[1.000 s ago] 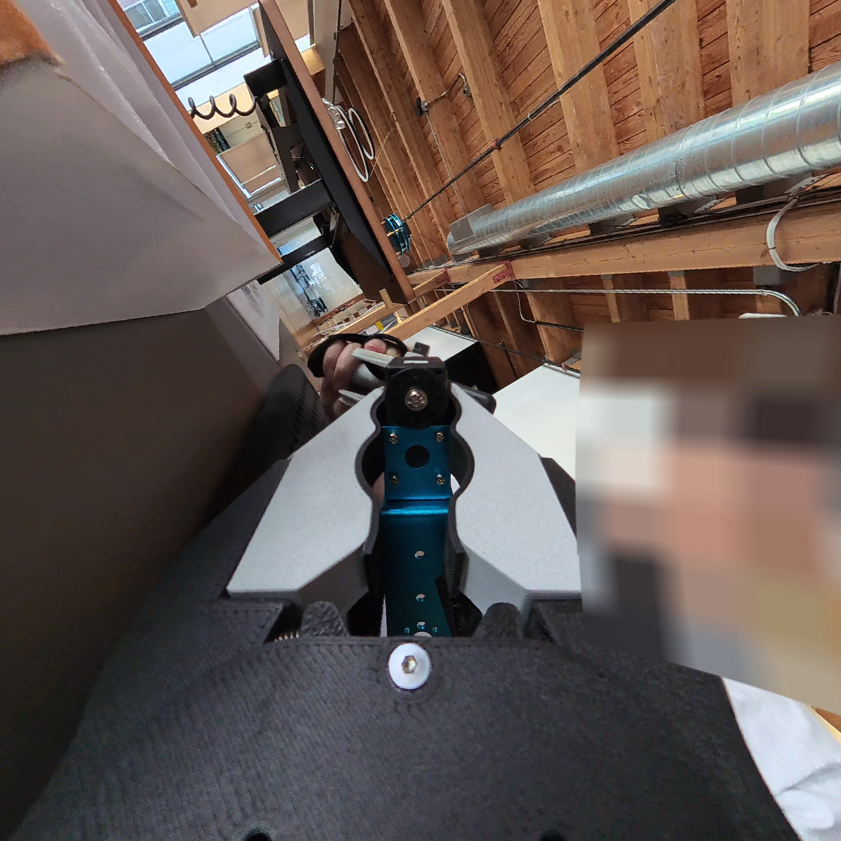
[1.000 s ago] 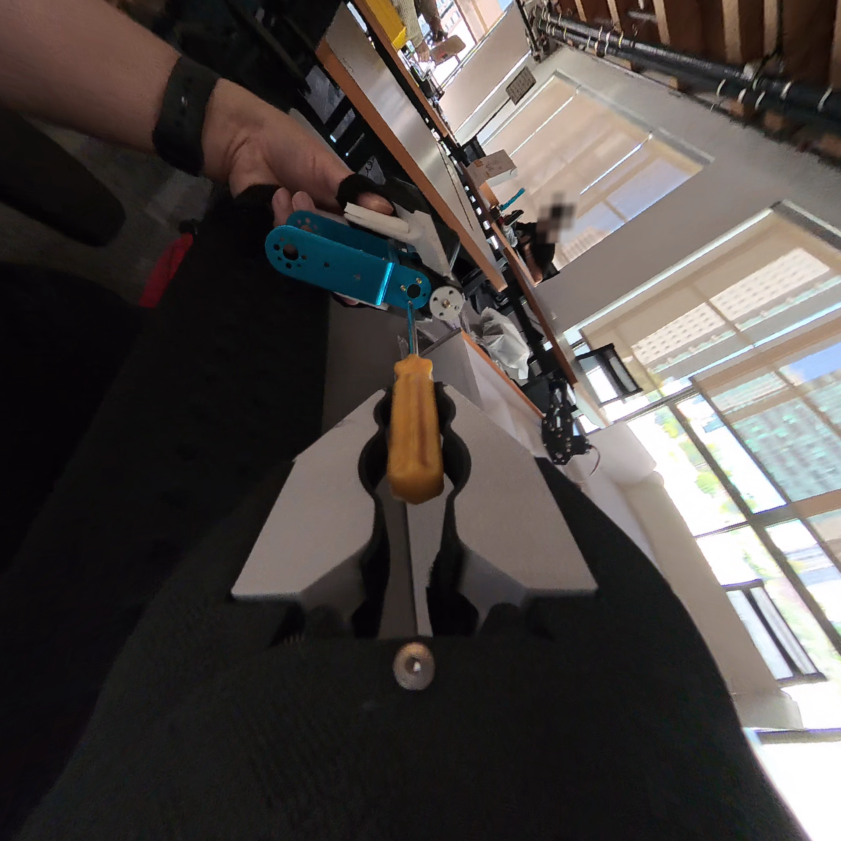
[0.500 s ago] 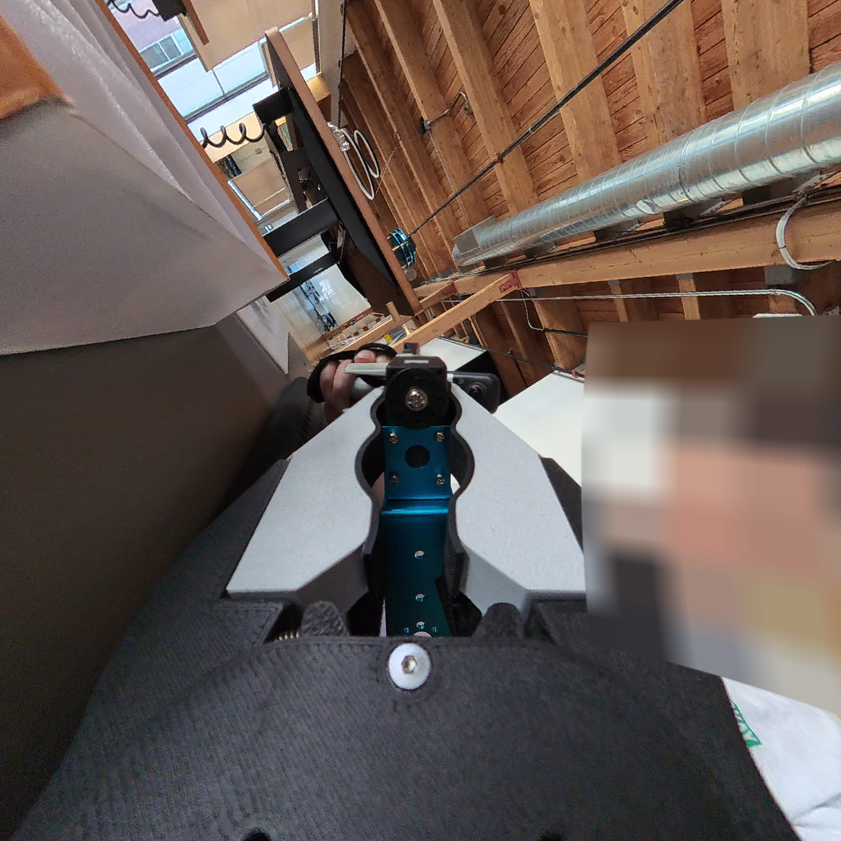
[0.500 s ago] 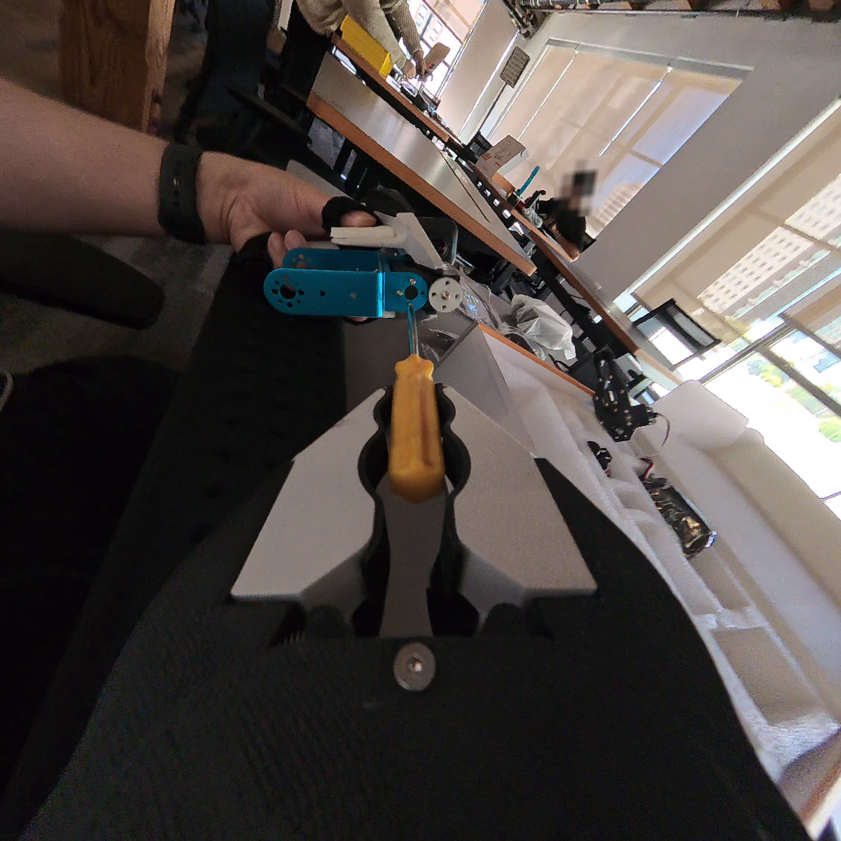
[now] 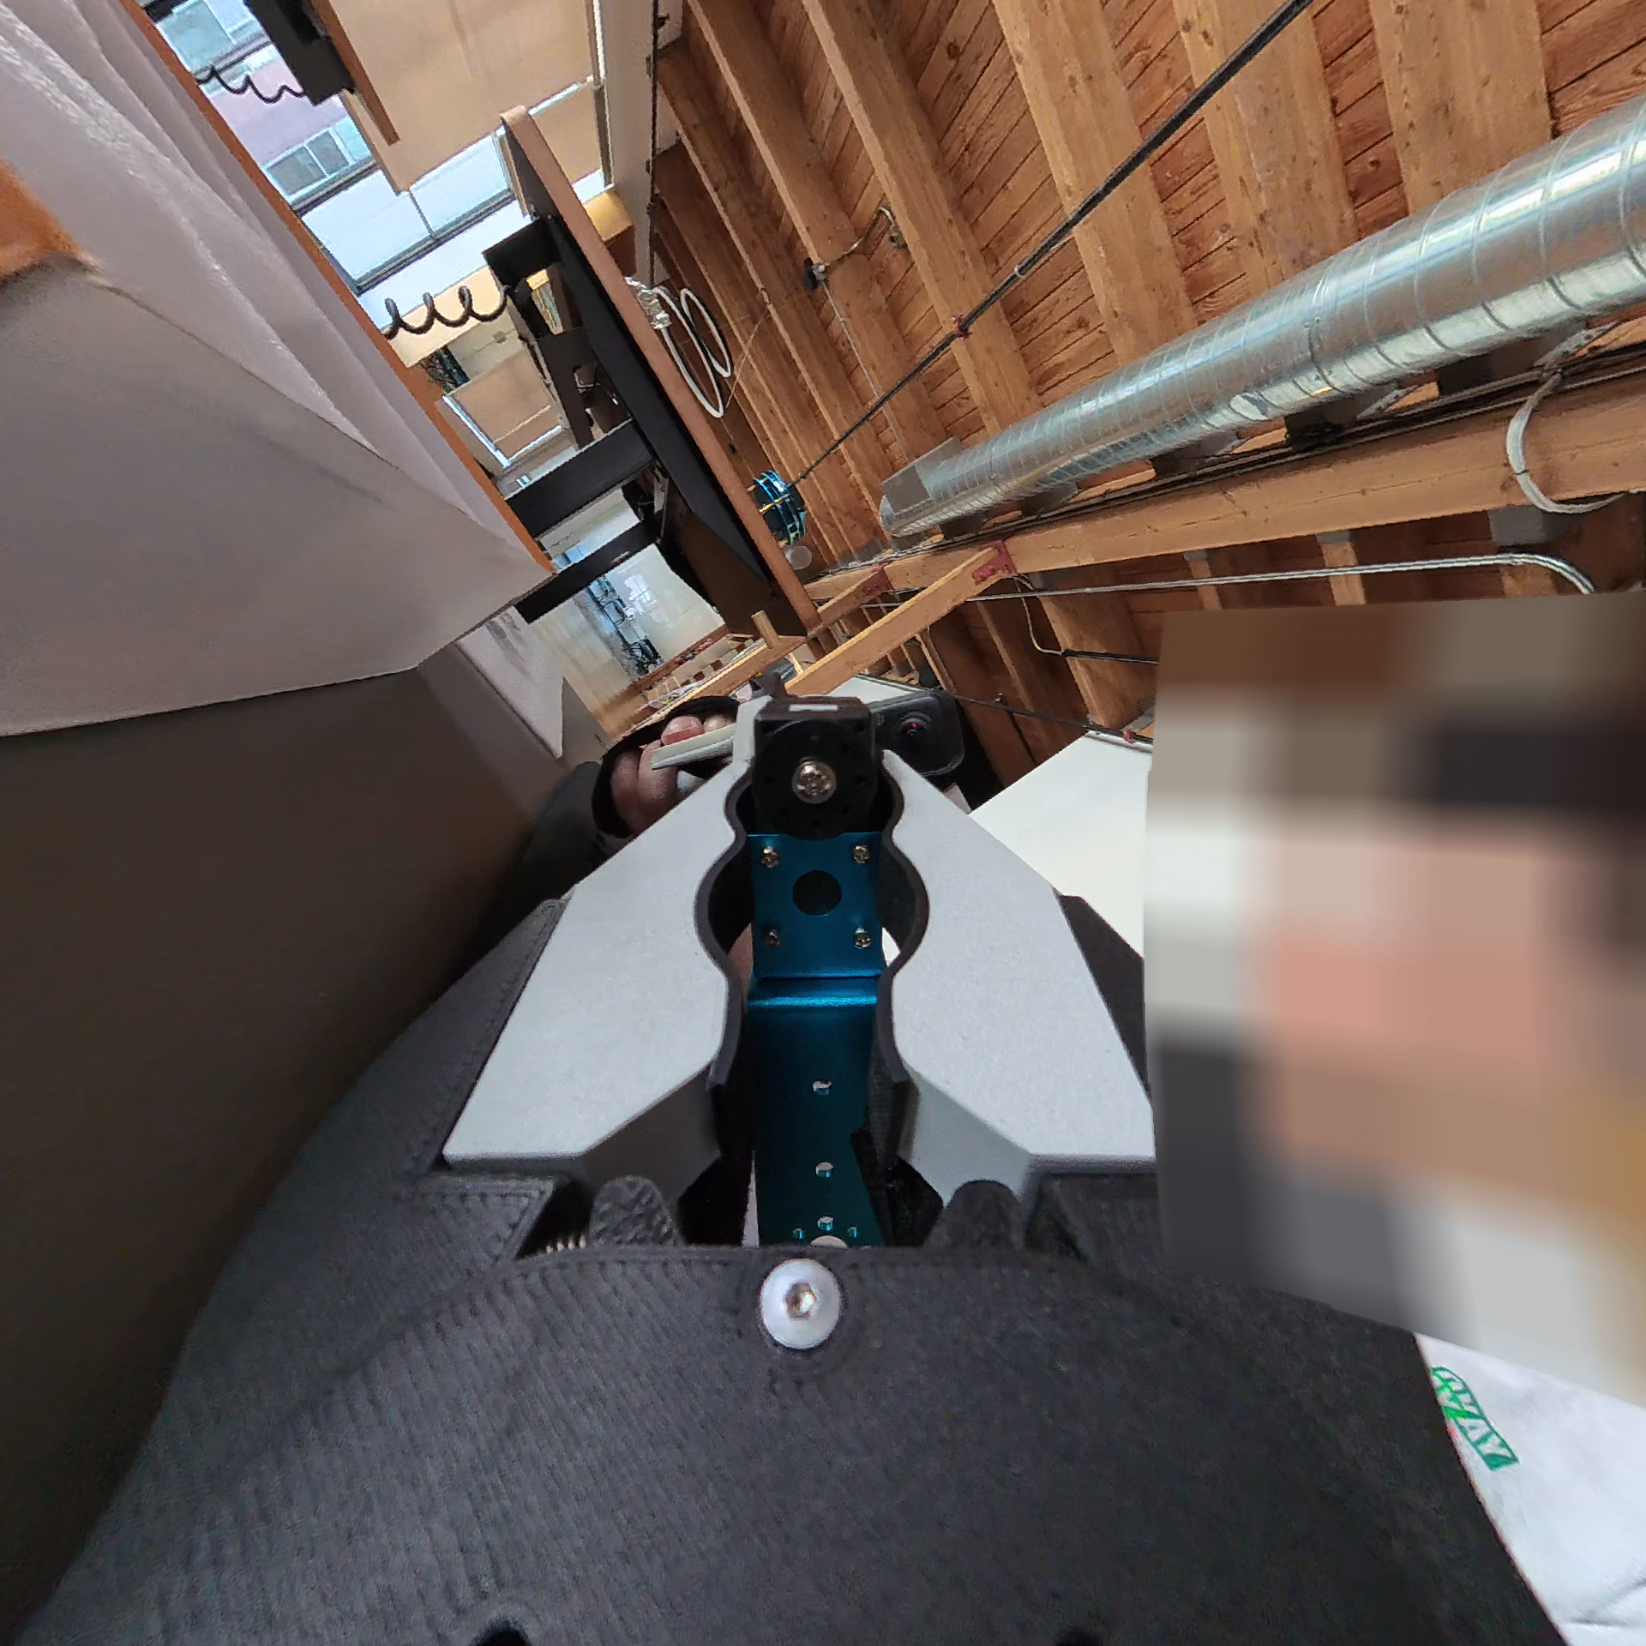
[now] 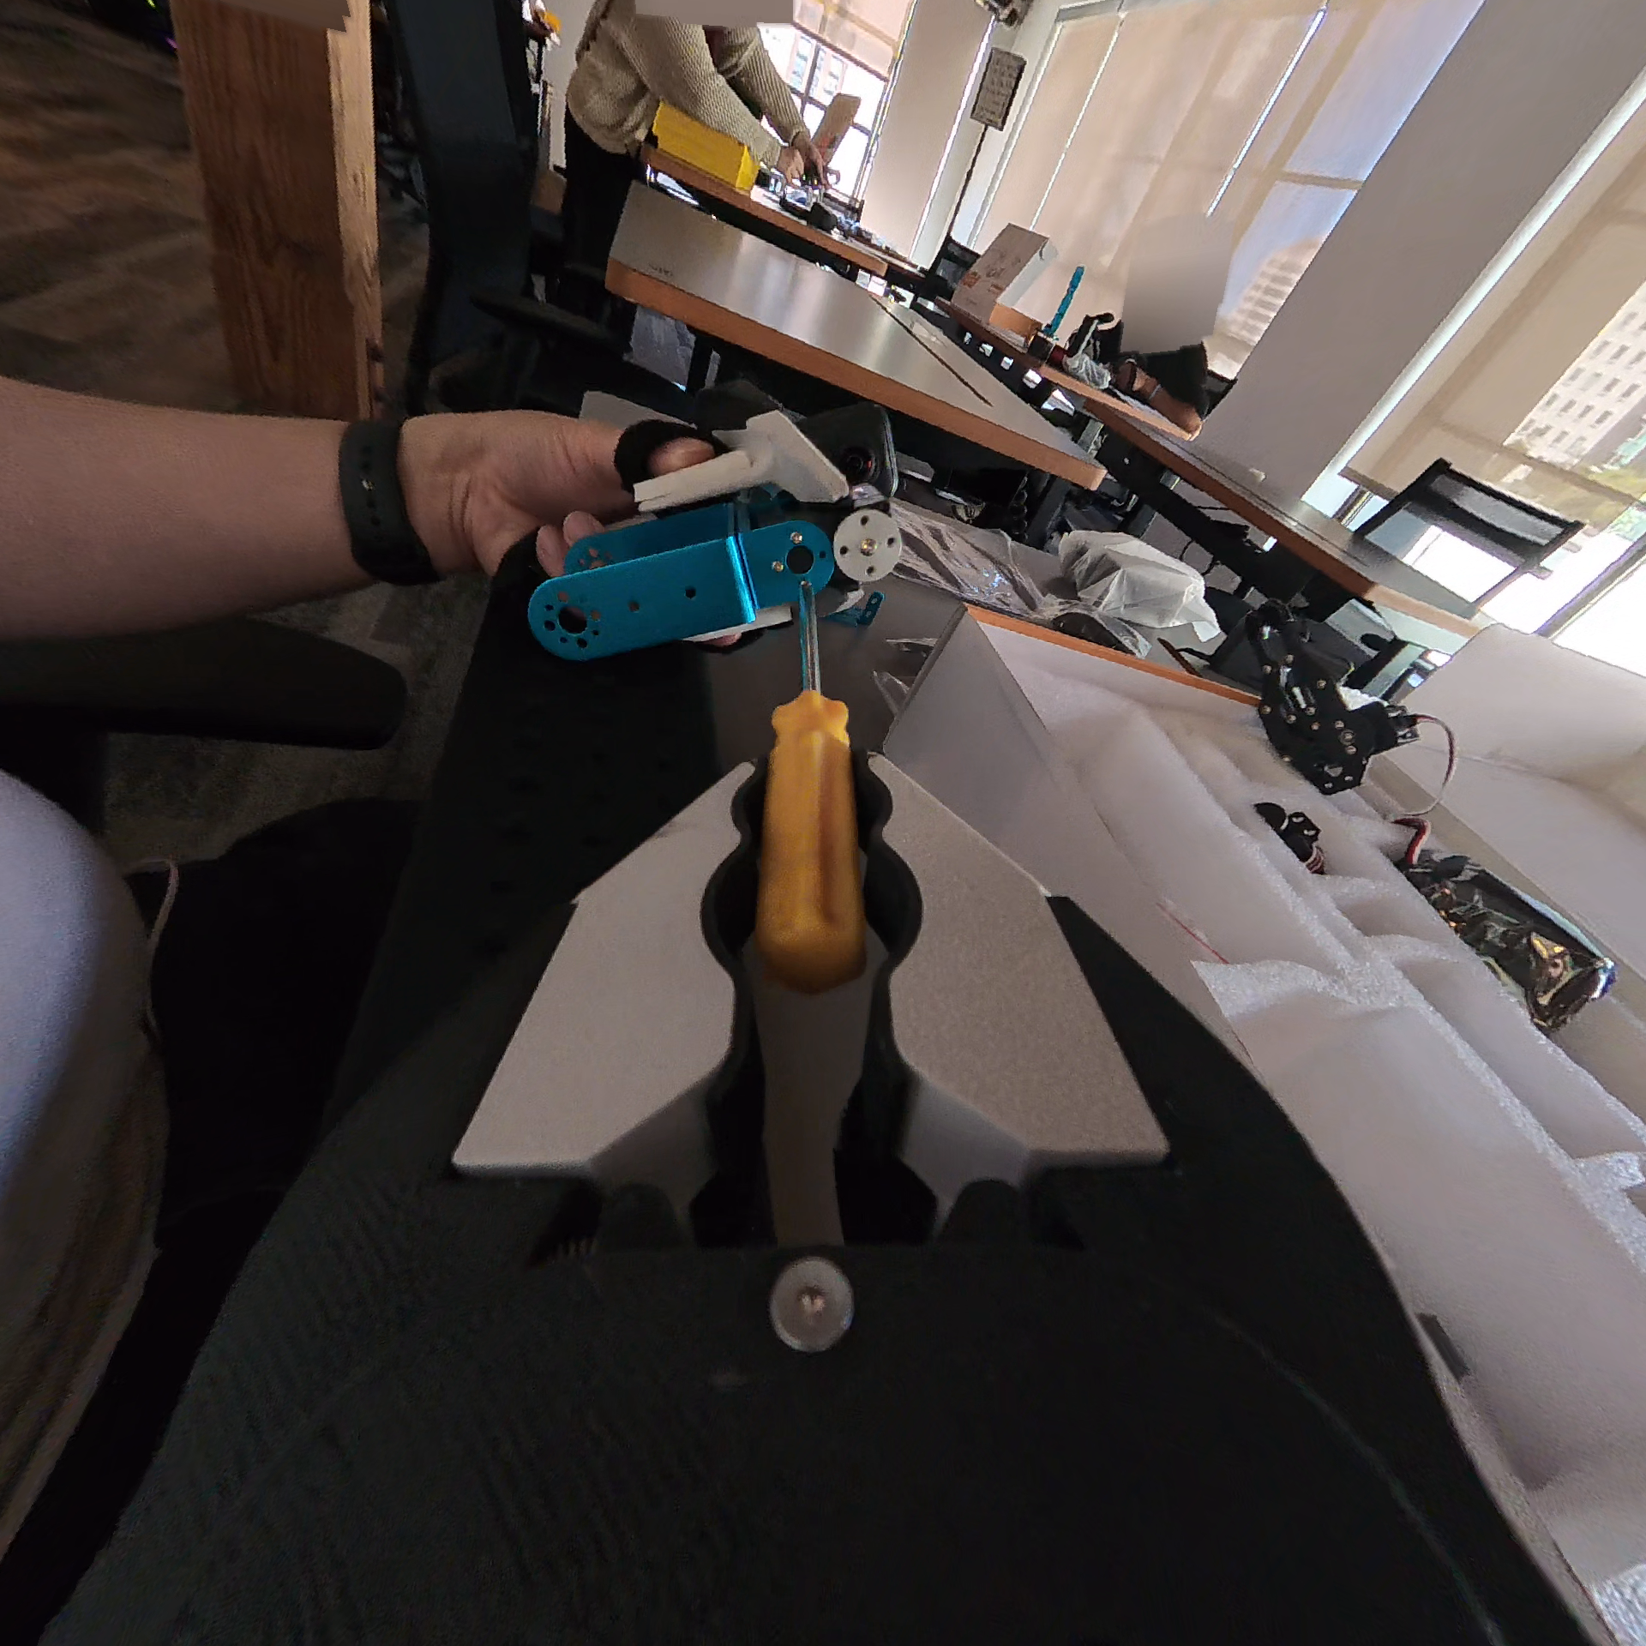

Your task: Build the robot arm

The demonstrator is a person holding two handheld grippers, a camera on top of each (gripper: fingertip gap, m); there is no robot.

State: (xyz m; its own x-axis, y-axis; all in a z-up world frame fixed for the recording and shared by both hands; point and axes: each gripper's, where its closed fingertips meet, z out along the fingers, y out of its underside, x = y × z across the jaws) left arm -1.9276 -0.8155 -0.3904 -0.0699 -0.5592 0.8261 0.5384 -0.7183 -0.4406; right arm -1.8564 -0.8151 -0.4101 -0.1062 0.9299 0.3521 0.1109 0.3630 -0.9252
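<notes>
My left gripper (image 5: pixel 809 802) is shut on a blue metal bracket (image 5: pixel 810 1024) with a black servo (image 5: pixel 812 770) at its far end, held up in the air. My right gripper (image 6: pixel 809 784) is shut on the yellow handle of a screwdriver (image 6: pixel 809 846). Its metal shaft (image 6: pixel 809 641) points forward and its tip touches the blue bracket (image 6: pixel 659 592) near a hole by the silver servo horn (image 6: pixel 867 545). In the right wrist view the other gripper (image 6: pixel 766 463) holds that bracket, with a person's hand (image 6: pixel 499 485) on it. The right hand (image 5: pixel 659 766) shows behind the servo.
A white foam tray (image 6: pixel 1336 935) with black servo parts (image 6: pixel 1327 712) and bagged pieces lies to the right. Long tables (image 6: pixel 846 338) stand behind, a person in a light sweater (image 6: pixel 659 80) at the far one. A wooden post (image 6: pixel 285 205) stands left. Wooden ceiling and a metal duct (image 5: pixel 1291 347) are overhead. My hands' fingertips stand some 8 cm from each other.
The right wrist view has tilted down and levelled: the foam tray and tables have come into view. The screwdriver tip stays on the blue bracket. The left gripper's hold is unchanged.
</notes>
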